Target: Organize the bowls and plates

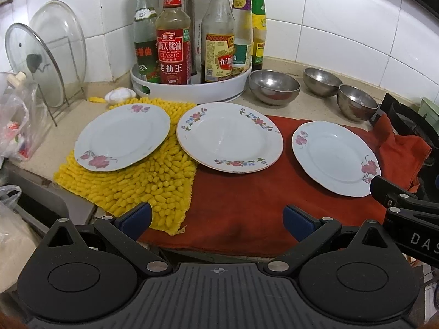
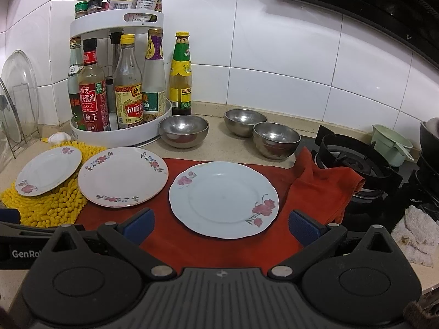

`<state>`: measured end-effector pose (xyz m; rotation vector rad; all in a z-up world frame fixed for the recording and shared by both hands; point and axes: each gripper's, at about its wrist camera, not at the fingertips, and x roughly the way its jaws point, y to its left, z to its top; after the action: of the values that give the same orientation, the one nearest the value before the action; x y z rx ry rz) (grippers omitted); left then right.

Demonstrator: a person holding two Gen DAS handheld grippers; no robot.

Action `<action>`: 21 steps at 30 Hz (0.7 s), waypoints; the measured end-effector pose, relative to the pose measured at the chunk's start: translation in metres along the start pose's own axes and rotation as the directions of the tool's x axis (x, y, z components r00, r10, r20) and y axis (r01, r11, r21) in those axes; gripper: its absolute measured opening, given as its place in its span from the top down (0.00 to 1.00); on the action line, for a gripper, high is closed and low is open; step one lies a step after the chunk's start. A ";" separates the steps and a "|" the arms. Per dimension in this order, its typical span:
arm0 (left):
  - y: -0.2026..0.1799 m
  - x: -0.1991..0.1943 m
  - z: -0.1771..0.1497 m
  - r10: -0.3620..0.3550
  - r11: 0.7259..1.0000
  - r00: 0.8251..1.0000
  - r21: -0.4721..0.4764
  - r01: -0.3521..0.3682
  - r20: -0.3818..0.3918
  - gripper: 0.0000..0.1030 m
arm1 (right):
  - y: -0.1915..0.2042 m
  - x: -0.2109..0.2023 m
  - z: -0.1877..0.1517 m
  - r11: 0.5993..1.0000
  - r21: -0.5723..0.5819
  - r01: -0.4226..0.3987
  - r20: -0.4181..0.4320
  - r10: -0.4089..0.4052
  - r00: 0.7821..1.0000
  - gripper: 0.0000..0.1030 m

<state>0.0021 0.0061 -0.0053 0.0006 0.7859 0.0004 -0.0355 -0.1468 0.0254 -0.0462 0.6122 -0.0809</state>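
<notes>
Left gripper point(image 1: 216, 220): blue-padded jaws spread wide, nothing between them, hovering over the front edge of the counter where the yellow chenille mat point(image 1: 142, 183) meets the red cloth point(image 1: 247, 203). Right gripper point(image 2: 221, 223): jaws likewise apart and empty, low over the red cloth near the front edge, with the pale blue round plate with pink flowers point(image 2: 223, 200) just ahead of its blue pads point(image 2: 140, 223), centred between them but not touched. To that plate's left, a white round plate with a floral rim point(image 1: 229, 137) straddles the seam of cloth and mat; further left a second pale blue flowered plate point(image 1: 123, 135) lies on the yellow mat. All three lie flat, well apart from each other except the left pair, whose rims nearly meet. Behind them, on bare counter toward the tiled wall, three round stainless steel bowls: one point(image 2: 183, 131) beside the white rotating condiment rack point(image 2: 120, 134), two point(image 2: 245, 122) point(image 2: 276, 139) touching, near the black gas burner point(image 2: 354, 159).
</notes>
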 end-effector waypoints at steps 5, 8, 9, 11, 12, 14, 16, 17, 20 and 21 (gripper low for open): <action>0.001 -0.001 -0.001 -0.034 0.999 0.999 -0.035 0.035 0.035 0.01 | 0.002 0.000 0.000 1.000 -0.003 0.001 0.000 -0.001 1.000 0.03; 0.002 -0.002 -0.001 -0.045 0.998 0.997 -0.046 0.048 0.056 0.02 | 0.002 0.000 0.000 1.000 -0.004 0.001 -0.001 -0.001 1.000 0.03; 0.003 -0.002 -0.001 -0.043 0.998 0.998 -0.044 0.045 0.055 0.02 | 0.002 0.000 0.000 1.000 -0.004 0.001 -0.001 -0.001 1.000 0.03; 0.003 -0.001 -0.002 -0.034 0.999 0.998 -0.035 0.036 0.050 0.02 | 0.002 -0.001 0.000 1.000 -0.004 0.001 -0.002 -0.001 1.000 0.03; 0.003 -0.001 -0.002 -0.034 0.999 0.998 -0.035 0.036 0.053 0.02 | 0.002 0.000 0.000 1.000 -0.005 0.001 -0.002 -0.001 1.000 0.03; 0.003 -0.001 -0.003 -0.028 0.999 0.998 -0.030 0.029 0.049 0.02 | 0.003 0.000 -0.001 1.000 -0.007 0.001 -0.003 -0.001 1.000 0.03; 0.003 -0.001 -0.003 -0.024 0.999 0.999 -0.030 0.025 0.048 0.02 | 0.004 0.000 -0.001 1.000 -0.008 0.002 -0.004 -0.002 1.000 0.03; 0.003 -0.001 -0.004 -0.023 0.999 0.999 -0.032 0.025 0.050 0.02 | 0.005 0.000 -0.001 1.000 -0.010 0.001 -0.005 -0.001 1.000 0.03; 0.003 0.000 -0.003 -0.020 0.999 0.999 -0.032 0.021 0.046 0.02 | 0.005 0.001 0.000 1.000 -0.014 0.003 -0.008 -0.003 1.000 0.03; 0.003 0.001 -0.002 -0.019 0.999 0.999 -0.032 0.020 0.048 0.02 | 0.005 0.001 0.000 1.000 -0.014 0.002 -0.011 -0.002 1.000 0.03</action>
<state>0.0010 0.0091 -0.0075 -0.0375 0.7382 -0.0055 -0.0341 -0.1423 0.0244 -0.0600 0.6235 -0.0791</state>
